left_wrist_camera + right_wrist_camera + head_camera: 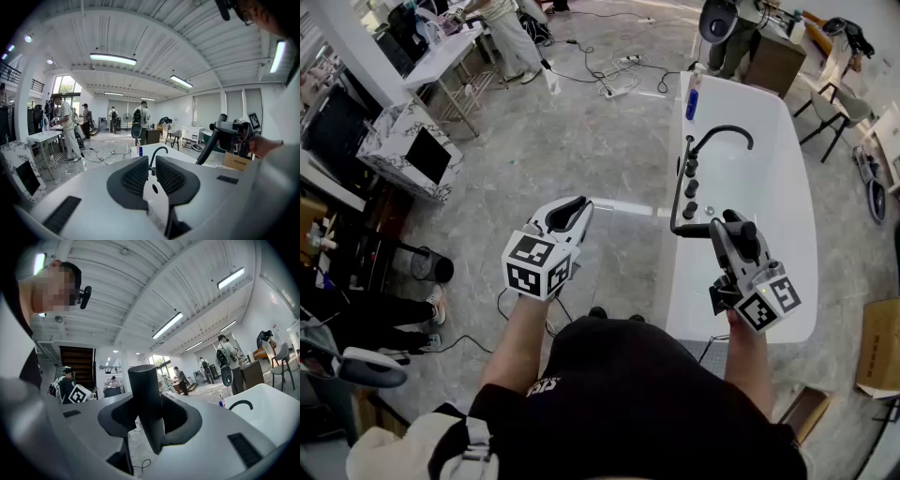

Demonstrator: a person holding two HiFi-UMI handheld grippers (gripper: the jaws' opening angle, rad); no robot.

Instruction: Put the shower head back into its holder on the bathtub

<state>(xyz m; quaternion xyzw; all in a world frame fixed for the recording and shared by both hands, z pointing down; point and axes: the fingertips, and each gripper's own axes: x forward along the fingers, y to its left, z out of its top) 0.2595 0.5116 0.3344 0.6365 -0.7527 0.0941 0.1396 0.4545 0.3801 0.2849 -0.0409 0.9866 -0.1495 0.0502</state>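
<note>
Black and cylindrical, the shower head (146,397) stood clamped between the pads of the right gripper (736,225), which was held just above the near left rim of the white bathtub (773,187). To its left, over the grey marbled floor (581,141), the left gripper (577,208) had its jaws drawn almost together with nothing between them. Farther along the tub's left rim sat a row of black knobs (690,187) and a curved black faucet (722,134). Beyond, people stood among tables.
</note>
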